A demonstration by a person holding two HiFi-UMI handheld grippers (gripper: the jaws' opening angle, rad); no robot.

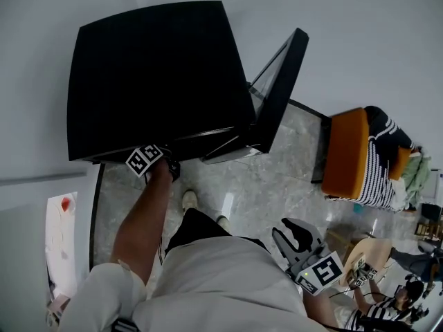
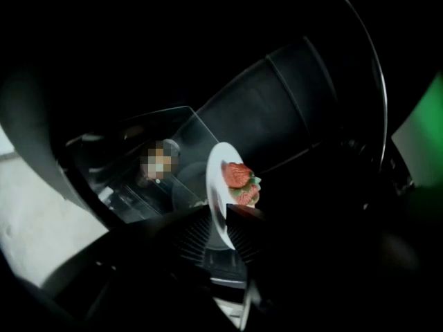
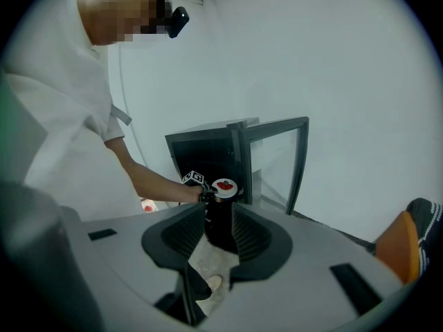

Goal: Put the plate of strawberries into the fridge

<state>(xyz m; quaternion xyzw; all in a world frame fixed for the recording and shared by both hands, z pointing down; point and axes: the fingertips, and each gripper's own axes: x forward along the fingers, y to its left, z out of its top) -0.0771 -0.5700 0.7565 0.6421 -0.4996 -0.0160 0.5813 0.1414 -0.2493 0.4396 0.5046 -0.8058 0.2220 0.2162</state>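
Head view: left tongs (image 1: 148,160) were under the top edge of the fridge (image 1: 152,75), door (image 1: 280,88) open. Right tongs (image 1: 296,235) hung released and empty, well apart. Left gripper view: tongs were opening, pads seemingly on the rim of the plate (image 2: 216,199) of strawberries (image 2: 239,177). Support underneath wasn't visible, so if unseated, it would drop. Right gripper view: plate (image 3: 223,185) sat at the fridge mouth, where the door could clip it.

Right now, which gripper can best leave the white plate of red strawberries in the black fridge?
Left gripper: opening jaws hold the white plate of red strawberries inside the black fridge. Right gripper hangs back, empty.
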